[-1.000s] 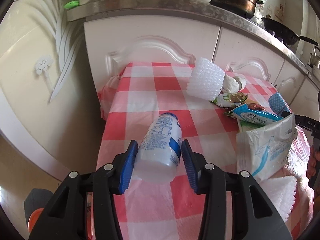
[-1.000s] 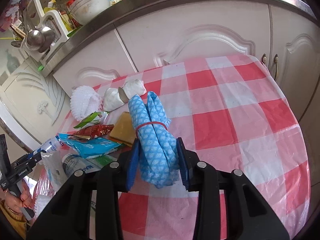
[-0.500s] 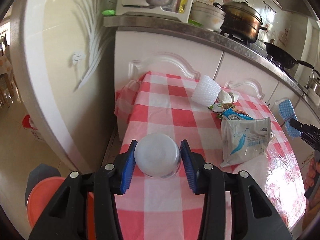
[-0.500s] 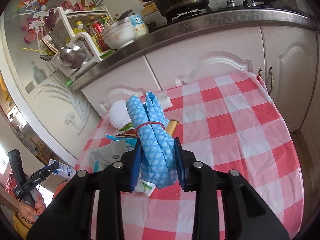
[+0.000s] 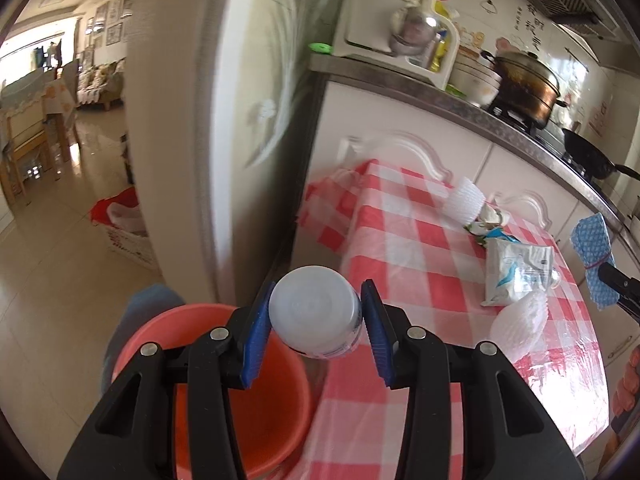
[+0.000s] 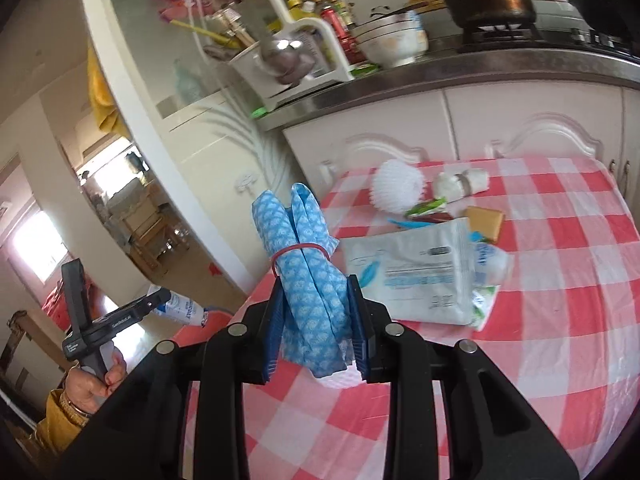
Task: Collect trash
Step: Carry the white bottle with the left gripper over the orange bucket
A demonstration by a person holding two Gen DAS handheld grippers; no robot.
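Above the orange bucket (image 5: 208, 396), the left claw (image 5: 316, 322) grips a white bottle (image 5: 316, 316); the right claw (image 6: 316, 326) apparently pinches a blue cloth (image 6: 308, 280).

One bottle (image 5: 316, 312), one bucket (image 5: 224, 380), two foam nets (image 5: 464, 200).

Bucket (image 5: 224, 392) left of table (image 5: 400, 240)

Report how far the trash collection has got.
Done: nothing shows inside the orange bucket yet. In hand: the left gripper clamps a white bottle near the bucket's rim, and the right gripper clamps a blue patterned cloth bundle. Left: a white wipes packet, foam fruit nets, snack wrappers and crumpled paper on the checked table.
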